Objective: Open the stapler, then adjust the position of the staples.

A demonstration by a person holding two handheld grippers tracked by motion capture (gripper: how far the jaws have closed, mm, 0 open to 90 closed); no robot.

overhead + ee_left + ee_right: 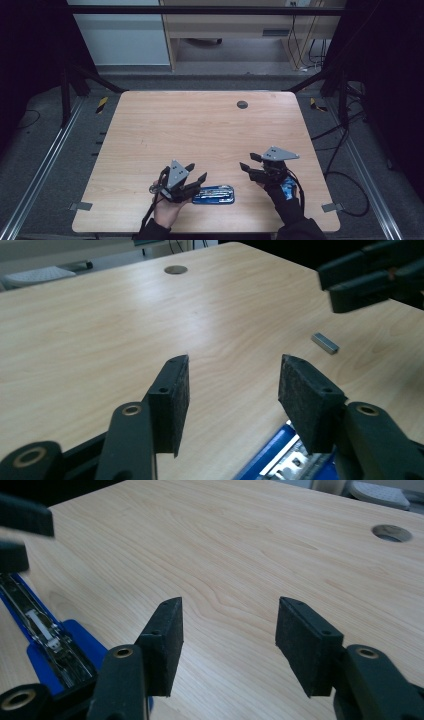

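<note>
Starting at the lower left of the high view, the left tool [192,176] hangs just above the counter [200,125] with its jaws spread wide and nothing between them; the left tool's own view shows bare wood between the pads [172,400].

Just right of it, at lower centre of the high view, lies the stapler [214,194], a blue one lying opened flat, so the metal staple channel faces up. It shows again at the bottom edge of the left tool's view [280,460] and along the lower left of the right tool's view [47,640].

It looks stiff and fairly light, plastic shell over a steel track, probably hinged at one end, so a lift at one tip may let the halves swing. The smooth shell could slip; the safer hold seems to be across the narrow width near the middle, pads on the two long sides.

A small grey block [325,343], likely a strip of staples, lies on the wood at centre right of the left tool's view; it would be brittle and prone to break apart if pinched hard.

At lower right of the high view the right tool [249,162] is also wide and empty.
</note>
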